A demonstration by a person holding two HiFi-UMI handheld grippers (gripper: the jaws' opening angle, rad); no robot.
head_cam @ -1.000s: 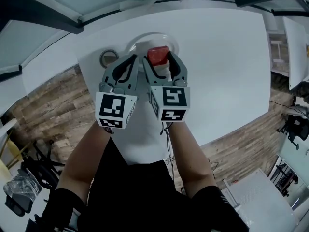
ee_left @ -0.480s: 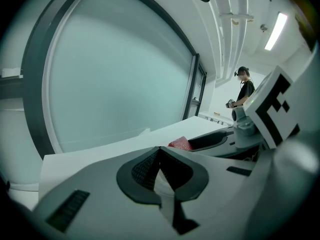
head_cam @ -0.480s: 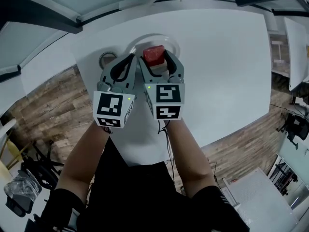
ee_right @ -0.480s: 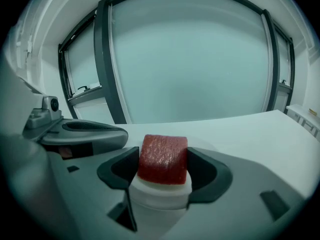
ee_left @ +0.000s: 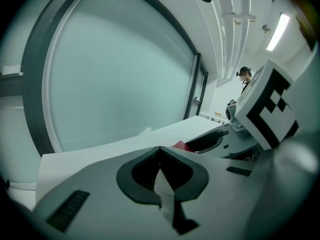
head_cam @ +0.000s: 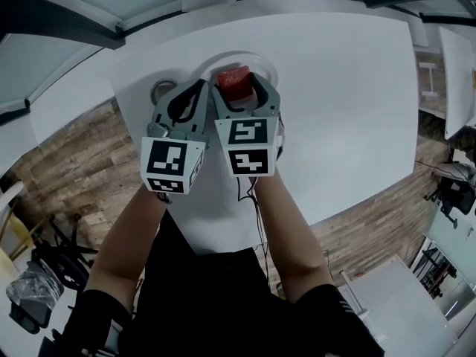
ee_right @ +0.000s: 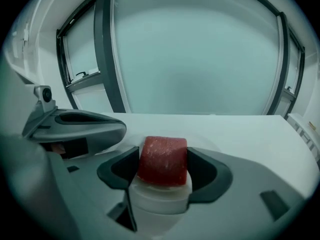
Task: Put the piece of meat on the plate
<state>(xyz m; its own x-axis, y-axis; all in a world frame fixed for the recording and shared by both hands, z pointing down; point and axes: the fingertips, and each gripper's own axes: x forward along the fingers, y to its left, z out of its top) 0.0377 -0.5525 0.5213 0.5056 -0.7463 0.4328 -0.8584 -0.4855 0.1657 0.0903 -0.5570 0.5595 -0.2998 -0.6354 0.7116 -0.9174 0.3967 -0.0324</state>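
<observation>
The piece of meat [head_cam: 233, 82] is a red block, and my right gripper [head_cam: 236, 88] is shut on it above the near part of the white plate [head_cam: 262, 64]. In the right gripper view the meat [ee_right: 162, 159] sits clamped between both jaws with a white part under it, and the plate's faint rim [ee_right: 206, 144] lies just behind. My left gripper [head_cam: 204, 89] hangs right beside it on the left, shut and empty. In the left gripper view the jaws meet at the left gripper's tip [ee_left: 160, 150], and a corner of the meat [ee_left: 181, 145] peeks past them.
A small grey round dish [head_cam: 161, 90] sits on the white table [head_cam: 342, 103] left of the plate, partly hidden by my left gripper. The table's near edge runs over a wooden floor [head_cam: 74, 169]. Glass walls stand beyond the table's far side.
Both grippers have risen a little toward the camera. The right one has shifted slightly left and farther with the meat, closing up against the left one.
</observation>
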